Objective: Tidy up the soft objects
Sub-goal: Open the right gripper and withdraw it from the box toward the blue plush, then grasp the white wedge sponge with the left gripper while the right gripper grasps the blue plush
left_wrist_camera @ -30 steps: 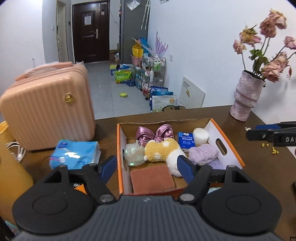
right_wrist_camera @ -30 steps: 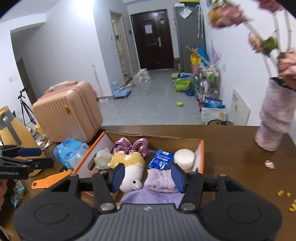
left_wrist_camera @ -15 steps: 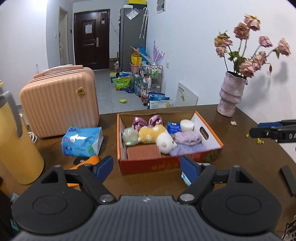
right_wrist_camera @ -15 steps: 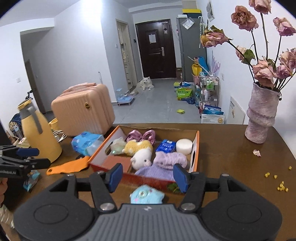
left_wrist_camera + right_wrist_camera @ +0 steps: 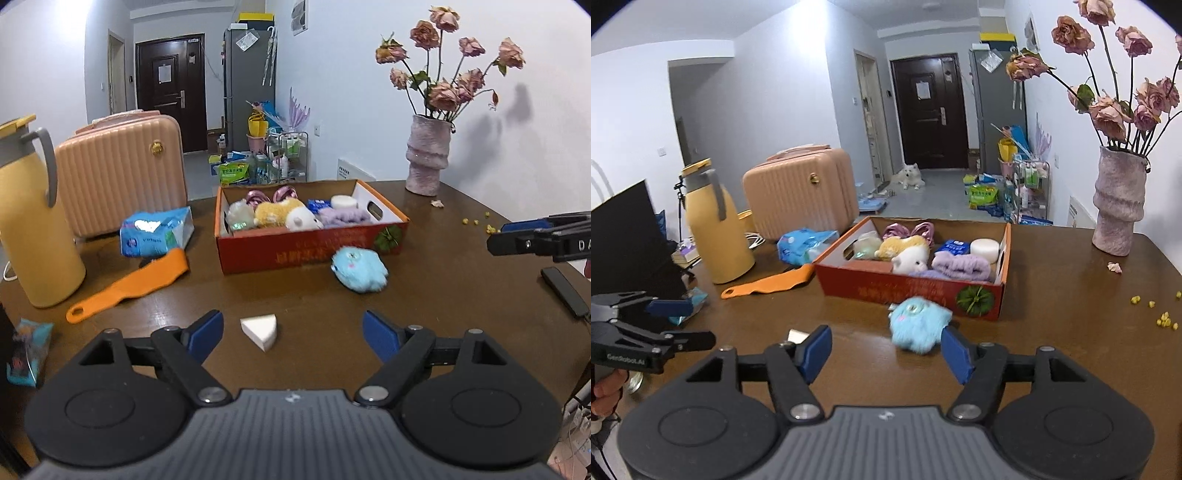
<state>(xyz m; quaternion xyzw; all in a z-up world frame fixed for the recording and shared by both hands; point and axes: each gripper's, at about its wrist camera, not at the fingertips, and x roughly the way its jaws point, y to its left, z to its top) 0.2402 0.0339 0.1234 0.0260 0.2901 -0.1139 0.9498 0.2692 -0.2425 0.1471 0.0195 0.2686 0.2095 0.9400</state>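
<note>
The left gripper (image 5: 293,331) is being opened above a white sponge wedge (image 5: 260,330) lying untouched on the table (image 5: 443,295). The right gripper (image 5: 885,354) is likewise being opened, nothing clamped, behind a blue plush toy (image 5: 918,328) beside the red box (image 5: 908,288).

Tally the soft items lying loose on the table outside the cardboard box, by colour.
Blue: 1, the fluffy blue plush toy beside the cardboard box
White: 1, the white wedge sponge between the left gripper's opening jaws
Total: 2

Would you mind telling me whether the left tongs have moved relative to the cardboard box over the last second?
Yes. The left tongs have pulled back from the cardboard box, which now lies well beyond them; a white wedge sponge sits between their opening jaws, untouched.
</note>
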